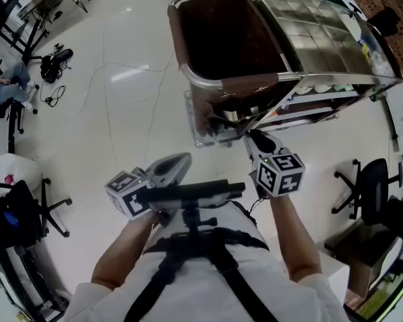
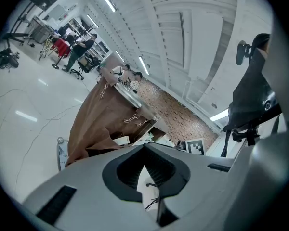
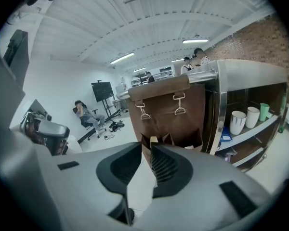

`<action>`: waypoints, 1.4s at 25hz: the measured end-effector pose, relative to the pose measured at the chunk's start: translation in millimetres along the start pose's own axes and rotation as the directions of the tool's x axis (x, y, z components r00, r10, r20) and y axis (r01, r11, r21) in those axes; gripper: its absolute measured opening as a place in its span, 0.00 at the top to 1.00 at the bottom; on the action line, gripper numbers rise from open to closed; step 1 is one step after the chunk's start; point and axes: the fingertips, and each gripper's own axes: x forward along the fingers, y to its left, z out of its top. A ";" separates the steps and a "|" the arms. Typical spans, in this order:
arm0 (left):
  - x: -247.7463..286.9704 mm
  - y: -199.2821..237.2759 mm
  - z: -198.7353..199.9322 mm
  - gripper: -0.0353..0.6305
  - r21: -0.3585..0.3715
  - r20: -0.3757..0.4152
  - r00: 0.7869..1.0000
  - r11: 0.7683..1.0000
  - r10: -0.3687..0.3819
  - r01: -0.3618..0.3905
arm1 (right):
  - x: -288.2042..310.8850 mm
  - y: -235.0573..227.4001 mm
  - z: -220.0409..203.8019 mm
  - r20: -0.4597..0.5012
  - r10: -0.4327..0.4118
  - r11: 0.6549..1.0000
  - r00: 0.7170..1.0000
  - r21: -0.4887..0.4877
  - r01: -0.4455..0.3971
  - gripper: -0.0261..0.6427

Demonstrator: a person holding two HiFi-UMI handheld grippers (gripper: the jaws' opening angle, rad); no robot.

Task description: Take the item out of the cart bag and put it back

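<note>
Since both grippers are empty and held short of the cart bag (image 3: pixel 166 114), the task is judged to be at square one: taking out and putting back are both left to do. The left gripper (image 2: pixel 145 150) is closed on nothing. The right gripper (image 3: pixel 148 148) is set to a narrow gap, also empty. The item can't be made out; from above the bag's inside is just dark. Cups (image 3: pixel 238 121) are seen on the steel cart (image 1: pixel 309 32), an office chair (image 1: pixel 373 190) off right. Nothing's blocking the reach.
</note>
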 end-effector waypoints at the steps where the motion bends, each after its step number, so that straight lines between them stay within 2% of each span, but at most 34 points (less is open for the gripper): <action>1: -0.2 0.3 0.7 0.94 0.001 0.004 1.000 1.000 0.001 -0.001 | 2.9 -0.6 -0.4 -0.004 -0.002 1.000 1.000 -0.005 0.002 0.89; 9: -4.0 1.6 1.8 0.94 0.004 0.007 1.000 1.000 0.011 -0.011 | 24.8 -3.7 -4.9 -0.043 -0.012 0.999 0.999 -0.048 0.010 0.89; 10: -4.0 2.2 2.5 0.94 0.004 0.013 1.000 1.000 0.013 -0.014 | 27.6 -4.6 -5.5 -0.049 -0.015 0.999 0.999 -0.053 0.013 0.85; 21: -6.9 4.0 3.2 0.94 0.002 0.019 0.999 1.000 0.026 -0.026 | 71.3 -16.5 -13.3 -0.114 -0.077 0.988 0.990 -0.142 0.060 0.81; 24: -8.6 4.1 0.6 0.94 -0.001 0.012 1.000 1.000 0.026 -0.026 | 80.4 -20.3 -17.3 -0.131 -0.089 0.986 0.987 -0.149 0.069 0.81; 26: -8.5 5.2 1.5 0.94 -0.003 0.023 0.999 1.000 0.030 -0.030 | 84.7 -21.6 -19.2 -0.141 -0.093 0.986 0.986 -0.152 0.071 0.77; 35: -7.6 6.2 4.3 0.94 -0.002 0.033 0.999 1.000 0.026 -0.026 | 103.3 -24.2 -29.2 -0.185 -0.117 0.982 0.976 -0.170 0.086 0.77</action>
